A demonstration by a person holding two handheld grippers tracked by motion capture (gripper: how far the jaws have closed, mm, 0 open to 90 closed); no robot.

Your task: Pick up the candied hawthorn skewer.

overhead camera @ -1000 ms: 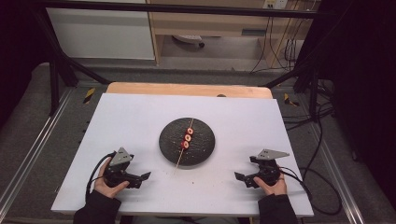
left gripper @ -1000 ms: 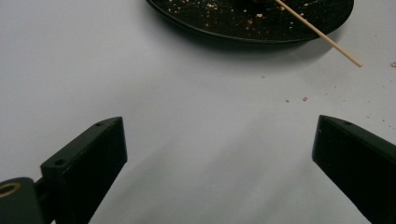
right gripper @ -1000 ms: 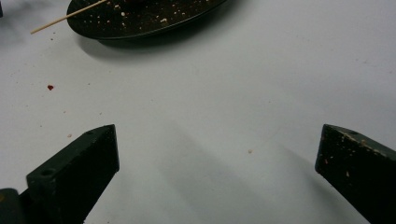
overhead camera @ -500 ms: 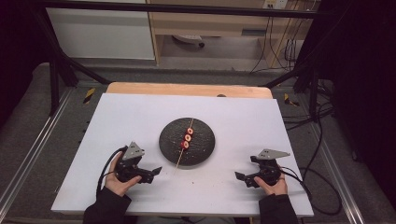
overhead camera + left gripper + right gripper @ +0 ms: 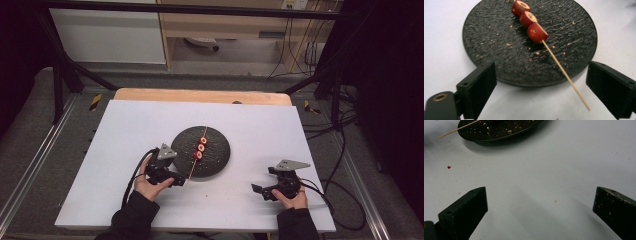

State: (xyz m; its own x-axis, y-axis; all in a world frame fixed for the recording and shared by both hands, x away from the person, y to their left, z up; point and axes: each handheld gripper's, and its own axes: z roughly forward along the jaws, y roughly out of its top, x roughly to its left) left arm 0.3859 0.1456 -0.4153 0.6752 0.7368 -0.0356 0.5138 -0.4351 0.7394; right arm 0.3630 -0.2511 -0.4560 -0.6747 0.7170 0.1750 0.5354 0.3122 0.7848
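High view: your left gripper [image 5: 176, 181] sits at the black plate [image 5: 216, 162] rim, by the skewer [image 5: 194, 162] end, lined up for a grab; right gripper [image 5: 262, 191] parked apart on the white table [image 5: 125, 130], dark room behind. Left gripper view: jaws spread but just been closing, the stick [image 5: 564, 75] between them, unpinched. Right gripper view: jaws spread, nothing between

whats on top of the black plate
On the black plate lies a wooden skewer threaded through three red fruit pieces, plus scattered crumbs. The plate surface beneath the fruit is hidden.
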